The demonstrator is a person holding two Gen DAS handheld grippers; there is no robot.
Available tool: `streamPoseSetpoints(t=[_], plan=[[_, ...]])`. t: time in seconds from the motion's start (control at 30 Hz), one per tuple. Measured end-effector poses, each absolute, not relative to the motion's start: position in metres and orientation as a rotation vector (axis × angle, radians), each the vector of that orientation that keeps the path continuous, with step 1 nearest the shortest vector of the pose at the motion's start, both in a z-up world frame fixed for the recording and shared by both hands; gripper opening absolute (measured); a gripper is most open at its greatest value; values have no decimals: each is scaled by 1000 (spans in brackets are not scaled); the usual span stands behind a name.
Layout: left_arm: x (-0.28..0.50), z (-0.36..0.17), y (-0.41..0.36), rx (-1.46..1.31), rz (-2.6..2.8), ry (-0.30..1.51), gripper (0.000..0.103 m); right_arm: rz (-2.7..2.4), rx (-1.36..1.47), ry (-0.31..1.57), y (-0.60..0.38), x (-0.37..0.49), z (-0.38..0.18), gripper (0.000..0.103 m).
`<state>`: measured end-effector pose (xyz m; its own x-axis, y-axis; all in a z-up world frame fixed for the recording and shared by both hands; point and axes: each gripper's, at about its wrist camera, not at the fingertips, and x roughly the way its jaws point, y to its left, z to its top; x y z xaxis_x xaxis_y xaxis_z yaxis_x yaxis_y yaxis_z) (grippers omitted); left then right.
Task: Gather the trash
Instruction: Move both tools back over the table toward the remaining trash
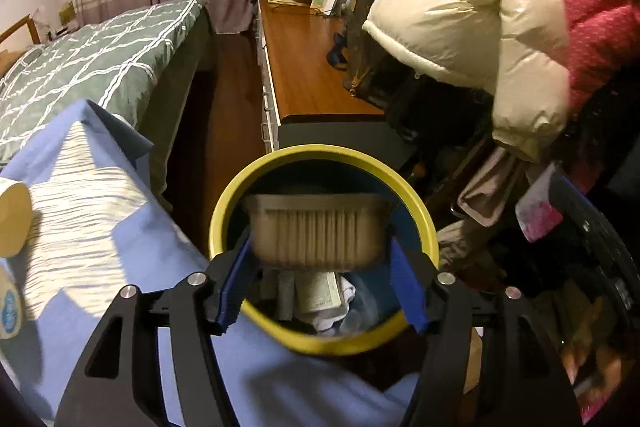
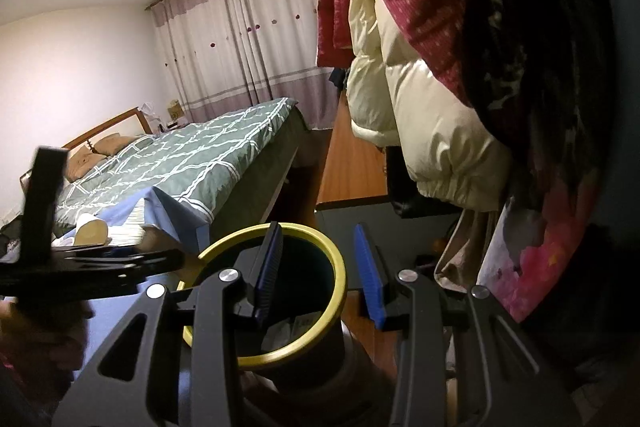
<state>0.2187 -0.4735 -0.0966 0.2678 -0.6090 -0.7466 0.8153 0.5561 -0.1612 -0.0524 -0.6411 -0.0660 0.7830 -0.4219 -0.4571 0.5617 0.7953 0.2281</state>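
Ribbed plastic, a blurred food tub, hangs between the left gripper's parted blue pads, right over the yellow-rimmed bin already holding scraps; whether the pads touch it I cannot tell; right gripper half-open astride the bin's rim, apparently steadying it; a paper cup waits on the bed to the left.

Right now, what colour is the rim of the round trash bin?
Yellow. The round trash bin's rim shows best in the left wrist view.

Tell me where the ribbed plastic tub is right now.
In the left wrist view, the ribbed plastic tub sits between the left claw's blue pads, over the yellow-rimmed bin's mouth.
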Motion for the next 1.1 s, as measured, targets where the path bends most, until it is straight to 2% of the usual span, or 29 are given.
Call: streamPoseSetpoints(t=[0.03, 0.07, 0.23, 0.37, 0.6, 0.9, 1.1], plan=[[222, -99, -474, 273, -970, 864, 92, -541, 372, 402, -642, -52, -67, 36], [223, -99, -473, 261, -953, 855, 96, -539, 374, 406, -642, -50, -68, 36], [220, -76, -440, 175, -927, 788, 96, -521, 378, 433, -637, -40, -73, 36], [211, -40, -382, 114, -881, 673, 97, -482, 375, 462, -625, -23, -79, 36], [207, 7, -222, 4, -665, 533, 98, -369, 312, 492, -579, 18, -71, 41], [216, -10, -44, 1, -253, 405, 98, -104, 186, 548, -478, 102, -42, 42], [240, -37, 29, -87, -57, 451, 98, 136, 135, 626, -407, 153, -32, 45]])
